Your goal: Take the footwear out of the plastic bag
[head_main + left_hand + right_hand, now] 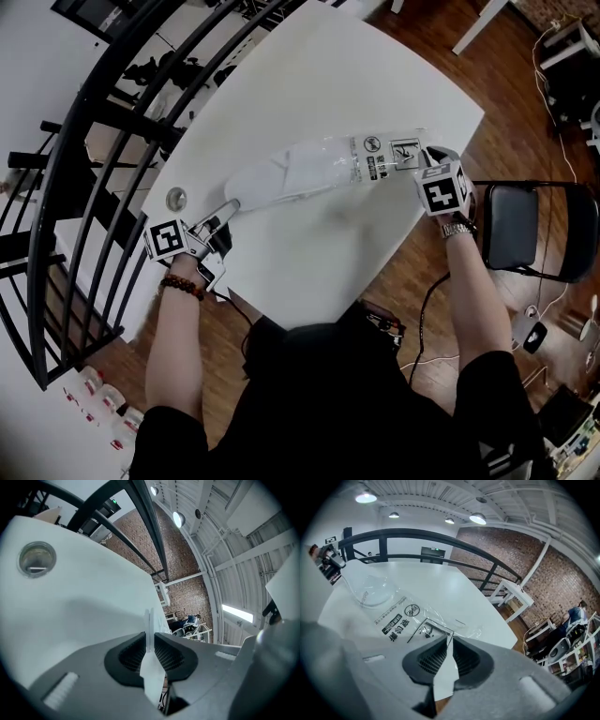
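Observation:
A clear plastic bag [384, 155] with black printed warnings lies across the white table [319, 244]. A flat white slipper [262, 178] sticks out of the bag's left end, while its other part still lies inside the film. My left gripper [226, 210] is shut on the slipper's near end; in the left gripper view a thin white edge [150, 630] is pinched between the pads. My right gripper [425, 161] is shut on the bag's right end. Seen from the right gripper, the film [401, 616] runs away from the jaws.
A round metal grommet [176, 198] is set in the table near my left gripper. A black railing [84, 141] curves along the table's left side. A dark folding chair [525, 230] stands to the right, on the wooden floor. Several bottles [103, 403] stand at bottom left.

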`<state>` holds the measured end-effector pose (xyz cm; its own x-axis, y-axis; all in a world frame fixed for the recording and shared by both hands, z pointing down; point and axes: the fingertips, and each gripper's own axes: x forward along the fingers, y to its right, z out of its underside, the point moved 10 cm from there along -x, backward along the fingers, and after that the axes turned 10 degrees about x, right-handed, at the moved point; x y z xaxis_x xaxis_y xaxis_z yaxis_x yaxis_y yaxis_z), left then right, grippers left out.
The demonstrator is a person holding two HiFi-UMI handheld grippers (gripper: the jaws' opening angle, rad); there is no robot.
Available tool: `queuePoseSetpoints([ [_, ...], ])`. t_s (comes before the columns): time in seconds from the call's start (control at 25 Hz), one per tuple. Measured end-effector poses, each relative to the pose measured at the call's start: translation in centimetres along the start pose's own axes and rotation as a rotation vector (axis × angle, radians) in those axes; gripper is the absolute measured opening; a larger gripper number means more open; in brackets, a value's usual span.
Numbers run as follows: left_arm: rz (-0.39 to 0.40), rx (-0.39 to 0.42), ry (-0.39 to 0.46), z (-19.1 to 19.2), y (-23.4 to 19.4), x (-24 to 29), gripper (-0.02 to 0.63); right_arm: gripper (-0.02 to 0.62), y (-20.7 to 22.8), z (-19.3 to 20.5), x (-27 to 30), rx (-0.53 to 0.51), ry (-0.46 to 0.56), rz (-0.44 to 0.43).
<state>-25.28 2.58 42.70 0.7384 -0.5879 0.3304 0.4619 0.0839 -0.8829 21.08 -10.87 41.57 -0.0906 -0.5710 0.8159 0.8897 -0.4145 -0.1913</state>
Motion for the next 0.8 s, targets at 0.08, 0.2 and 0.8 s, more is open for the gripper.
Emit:
queuePoseSetpoints([
  [0.08,0.022,-0.020,0.026,0.1,0.2,-0.6,0.075,0.029,0.0,-0.2,-0.2,0.002,0.000,0.010],
  [0.2,0.012,-0.034,0.054,0.3,-0.1,-1.9,0.075,0.029,0.0,-0.5,-0.5,0.007,0.000,0.023],
  [0.8,-0.066,-0.094,0.210,2.3,-1.8,-5.5,0.075,0.029,2.5,1.0,-0.3,0.070,-0.057,0.131],
])
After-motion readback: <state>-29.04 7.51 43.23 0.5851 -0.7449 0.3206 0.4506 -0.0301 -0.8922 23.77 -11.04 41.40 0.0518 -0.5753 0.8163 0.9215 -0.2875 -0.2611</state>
